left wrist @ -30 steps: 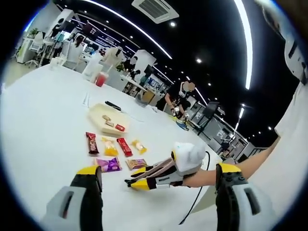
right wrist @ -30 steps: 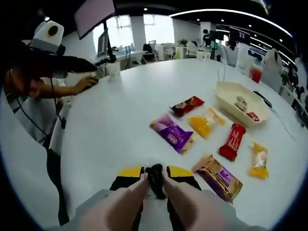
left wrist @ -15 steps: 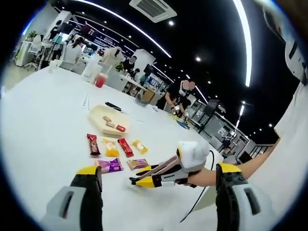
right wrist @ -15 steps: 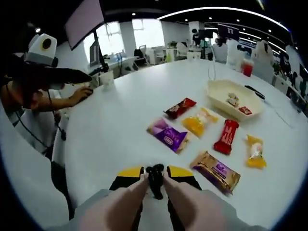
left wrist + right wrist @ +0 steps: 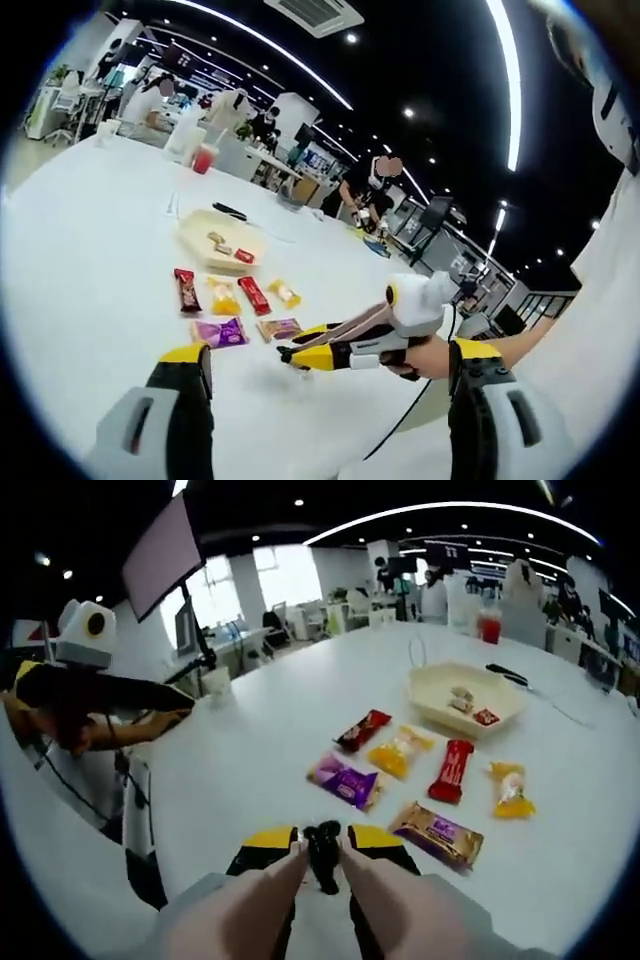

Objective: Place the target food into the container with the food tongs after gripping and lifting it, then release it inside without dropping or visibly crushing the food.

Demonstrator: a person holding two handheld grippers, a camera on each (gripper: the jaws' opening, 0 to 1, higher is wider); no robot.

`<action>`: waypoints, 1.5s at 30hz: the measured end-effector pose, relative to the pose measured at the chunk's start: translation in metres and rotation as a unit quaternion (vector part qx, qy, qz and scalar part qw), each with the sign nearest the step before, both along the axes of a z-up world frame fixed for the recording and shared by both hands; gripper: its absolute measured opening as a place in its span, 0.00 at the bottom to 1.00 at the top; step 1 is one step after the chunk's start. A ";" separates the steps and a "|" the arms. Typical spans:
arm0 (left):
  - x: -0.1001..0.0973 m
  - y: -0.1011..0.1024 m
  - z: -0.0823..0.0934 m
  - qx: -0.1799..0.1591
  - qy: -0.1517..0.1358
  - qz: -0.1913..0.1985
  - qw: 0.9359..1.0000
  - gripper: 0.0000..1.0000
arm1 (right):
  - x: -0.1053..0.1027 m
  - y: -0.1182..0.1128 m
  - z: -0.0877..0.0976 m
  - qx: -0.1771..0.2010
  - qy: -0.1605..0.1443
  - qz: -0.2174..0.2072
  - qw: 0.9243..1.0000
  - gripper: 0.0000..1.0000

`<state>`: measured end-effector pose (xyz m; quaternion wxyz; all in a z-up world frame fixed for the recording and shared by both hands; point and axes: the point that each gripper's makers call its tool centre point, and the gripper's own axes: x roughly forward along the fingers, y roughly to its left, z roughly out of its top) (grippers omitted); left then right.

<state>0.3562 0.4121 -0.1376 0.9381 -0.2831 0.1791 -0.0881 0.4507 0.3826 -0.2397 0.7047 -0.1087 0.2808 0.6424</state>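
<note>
Several wrapped snacks lie on the white table: a purple packet point(image 5: 345, 780), a brown-purple packet point(image 5: 437, 835), a red bar point(image 5: 452, 770), a dark red bar point(image 5: 363, 730) and two yellow packets point(image 5: 398, 752). Beyond them stands a cream container point(image 5: 425, 695) with a few small snacks inside. My right gripper point(image 5: 322, 837) is shut on pinkish food tongs point(image 5: 322, 858), whose dark tips hang closed above bare table, short of the snacks. In the left gripper view, the right gripper point(image 5: 305, 353) hovers near the brown-purple packet point(image 5: 280, 328). My left gripper point(image 5: 331, 352) is open with nothing in it.
A red drink cup point(image 5: 490, 628) and a black pen-like object point(image 5: 510, 675) sit beyond the container, with a thin cable point(image 5: 415, 650) nearby. The table edge curves along the left of the right gripper view. People and desks fill the background.
Both cameras have pulled back and up, so the snacks look smaller. In the left gripper view the right gripper with the tongs has moved right and higher. The snacks lie where they were.
</note>
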 end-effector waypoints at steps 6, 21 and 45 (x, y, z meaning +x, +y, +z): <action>0.003 0.005 0.004 0.004 -0.002 -0.001 1.000 0.99 | 0.004 -0.003 0.016 0.026 0.010 -0.023 0.999 0.19; 0.012 -0.012 0.002 -0.001 -0.001 -0.025 1.000 0.99 | 0.032 -0.010 0.065 0.051 -0.049 -0.045 0.996 0.19; 0.033 -0.024 -0.001 -0.002 0.007 -0.059 0.998 0.99 | 0.077 -0.013 0.107 0.080 -0.075 -0.071 0.991 0.19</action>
